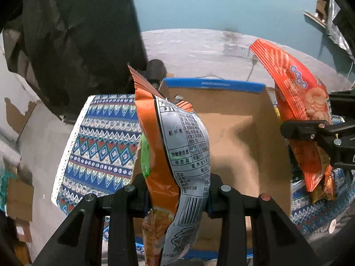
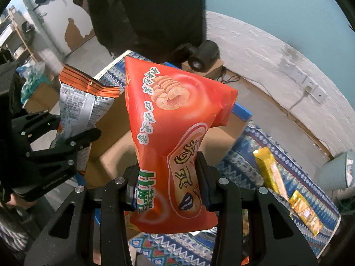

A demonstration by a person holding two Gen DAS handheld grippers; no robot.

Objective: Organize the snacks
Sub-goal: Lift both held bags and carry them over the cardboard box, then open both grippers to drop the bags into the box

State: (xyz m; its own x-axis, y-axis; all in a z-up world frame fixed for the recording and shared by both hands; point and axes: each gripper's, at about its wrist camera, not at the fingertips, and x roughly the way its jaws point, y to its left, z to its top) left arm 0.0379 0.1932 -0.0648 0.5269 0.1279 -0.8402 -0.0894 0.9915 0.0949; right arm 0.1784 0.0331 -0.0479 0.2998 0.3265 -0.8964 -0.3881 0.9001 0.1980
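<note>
- Above the open cardboard box (image 1: pixel 233 137), the left gripper (image 1: pixel 177 197) holds an orange snack bag (image 1: pixel 175 146) pinched at its lower middle; the jaws stand narrow, with the pads pressing the foil from both sides.
- That bag stands nearly upright between the fingers (image 1: pixel 137 197), its silver back panel with printed tables and a barcode turned to the left wrist camera, its crimped top edge pointing up and away.
- Its bottom end hangs below the pads, over the near wall of the box.
- The right gripper (image 2: pixel 166 188) clamps a red snack bag (image 2: pixel 175 119) in the same way: narrow jaws, the pads biting into the lower third so that the foil creases inward there.
- The red bag's printed front with ring-shaped crisps faces the right wrist camera, and the puffed upper part flares wide above the fingers (image 2: pixel 206 177).
- Both bags are in the air over the box, apart from each other, the orange one to the left of the red one as the right wrist view shows.
- The box has blue tape along its rim and sits on a patterned blue tablecloth (image 1: pixel 99 144).
- On the cloth to the right of the box lie two yellow snack packets (image 2: pixel 268 168), untouched and well clear of both grippers.
</note>
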